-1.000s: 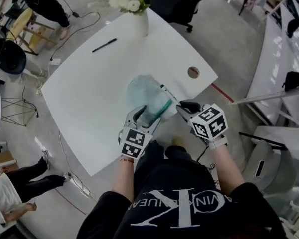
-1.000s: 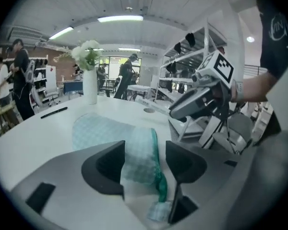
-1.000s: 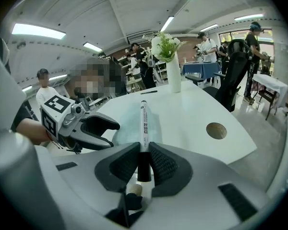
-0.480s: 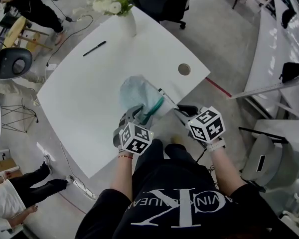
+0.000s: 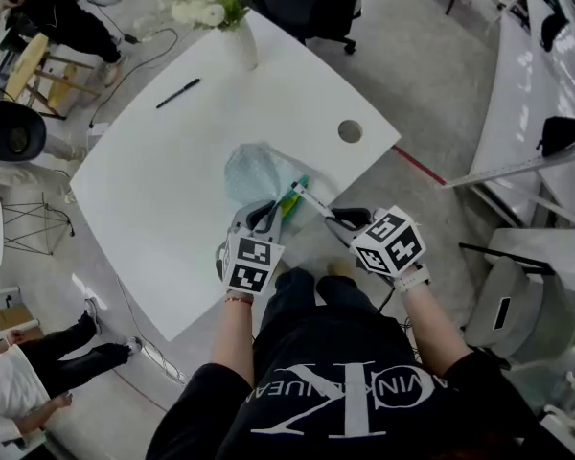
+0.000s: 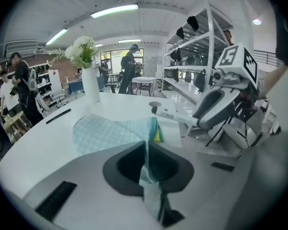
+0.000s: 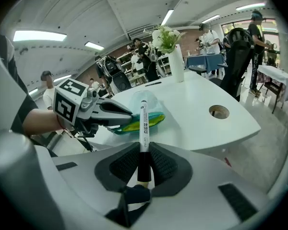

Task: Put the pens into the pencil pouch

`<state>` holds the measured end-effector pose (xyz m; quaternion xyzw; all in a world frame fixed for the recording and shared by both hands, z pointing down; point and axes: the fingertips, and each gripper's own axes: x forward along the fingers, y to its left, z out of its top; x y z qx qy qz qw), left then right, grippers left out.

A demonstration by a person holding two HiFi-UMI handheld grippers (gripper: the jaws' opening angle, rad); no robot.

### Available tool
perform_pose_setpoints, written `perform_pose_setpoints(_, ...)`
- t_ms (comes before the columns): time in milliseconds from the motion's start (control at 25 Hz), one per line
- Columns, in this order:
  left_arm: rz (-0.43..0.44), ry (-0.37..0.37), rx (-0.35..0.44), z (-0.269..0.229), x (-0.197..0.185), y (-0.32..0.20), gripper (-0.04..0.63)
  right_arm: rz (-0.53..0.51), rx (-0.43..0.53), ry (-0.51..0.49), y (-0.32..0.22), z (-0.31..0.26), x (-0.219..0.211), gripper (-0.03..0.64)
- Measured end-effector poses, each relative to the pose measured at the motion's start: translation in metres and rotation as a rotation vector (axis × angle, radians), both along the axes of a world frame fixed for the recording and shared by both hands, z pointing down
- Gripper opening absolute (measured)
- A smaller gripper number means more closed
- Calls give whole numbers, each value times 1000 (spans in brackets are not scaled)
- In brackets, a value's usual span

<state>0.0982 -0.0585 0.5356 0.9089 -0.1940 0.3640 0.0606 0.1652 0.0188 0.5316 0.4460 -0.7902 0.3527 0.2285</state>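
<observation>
A: So, head view first: how are the arms set?

B: Both forearms reach out from the body to the near edge of the white table [image 5: 163, 190], and each gripper slopes forward and down with its marker cube on top. The left gripper [image 5: 266, 218] sits at the near end of the pencil pouch [image 5: 252, 171]. The right gripper [image 5: 336, 220] is just beside it and angled in toward the pouch.

A: And the pens?

B: A white pen [image 5: 310, 201] sticks out of the right gripper with its tip at the pouch's green-edged mouth. A black pen [image 5: 177, 93] lies well apart, near the vase [image 5: 240, 44] at the far side.

A: Left gripper view?

B: Its jaws have just been closing and now pinch the pouch's fabric edge; the cloth runs straight up between the pads. The rest of the pouch [image 6: 110, 130] lies flat ahead. The right gripper [image 6: 198, 123] comes in from the right with the white pen [image 6: 170, 115] pointing across at the opening.

A: Right gripper view?

B: Its jaws are clamped on the pen's dark rear end, and the white barrel [image 7: 144, 126] stands straight out ahead. Its tip is over the pouch [image 7: 145, 102], beside the tip of the left gripper [image 7: 124, 114]. I can't tell whether the tip is inside the mouth.
</observation>
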Motion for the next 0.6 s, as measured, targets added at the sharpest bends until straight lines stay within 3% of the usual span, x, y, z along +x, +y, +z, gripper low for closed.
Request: perform_pose_setpoints(600, -137, 177, 5, -37, -7, -15, 21, -169, -108, 109, 2, 20, -20, 74)
